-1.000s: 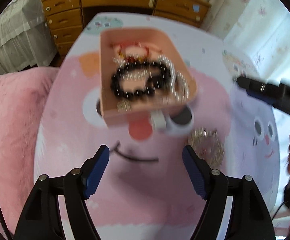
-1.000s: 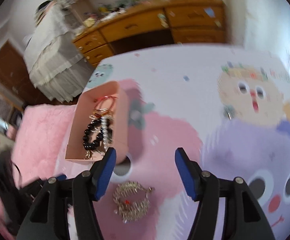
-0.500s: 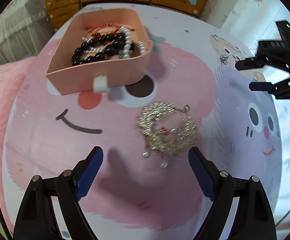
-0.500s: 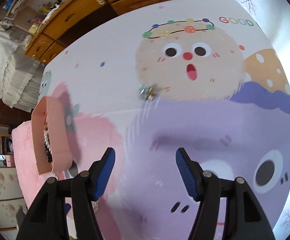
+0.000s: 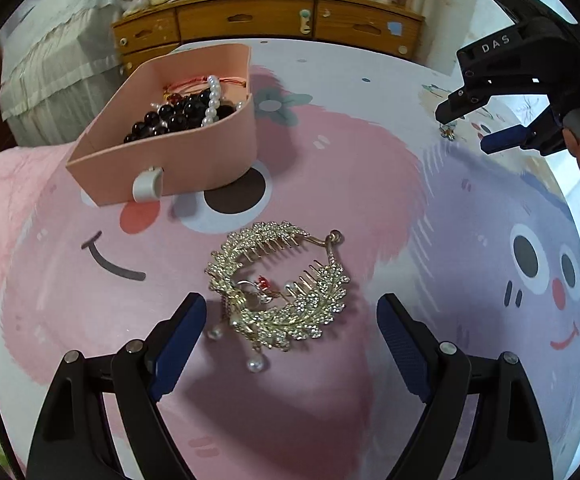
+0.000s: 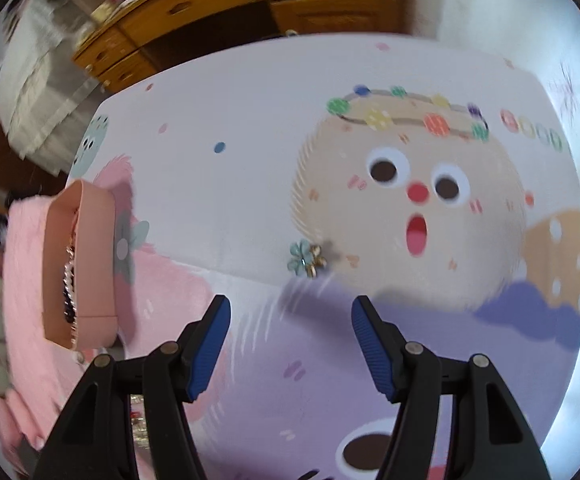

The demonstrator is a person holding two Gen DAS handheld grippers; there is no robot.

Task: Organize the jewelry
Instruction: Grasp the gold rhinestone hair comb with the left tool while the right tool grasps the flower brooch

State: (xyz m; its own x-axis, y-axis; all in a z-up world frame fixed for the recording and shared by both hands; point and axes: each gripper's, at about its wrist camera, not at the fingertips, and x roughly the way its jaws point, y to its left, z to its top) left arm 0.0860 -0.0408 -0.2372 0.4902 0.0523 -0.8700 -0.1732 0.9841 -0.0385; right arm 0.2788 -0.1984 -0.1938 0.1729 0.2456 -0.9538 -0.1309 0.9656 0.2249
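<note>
Left gripper [image 5: 290, 336], jaws spread, straddles the comb [image 5: 278, 286] lying near the box [image 5: 194, 168], apparently for pickup; right gripper [image 6: 290, 332], spread, faces the earring [image 6: 306, 260].

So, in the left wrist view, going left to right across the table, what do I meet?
Pink tray → rhinestone hair comb → small flower charm → right gripper, open.

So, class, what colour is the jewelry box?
Pink; the box shows best in the left wrist view.
</note>
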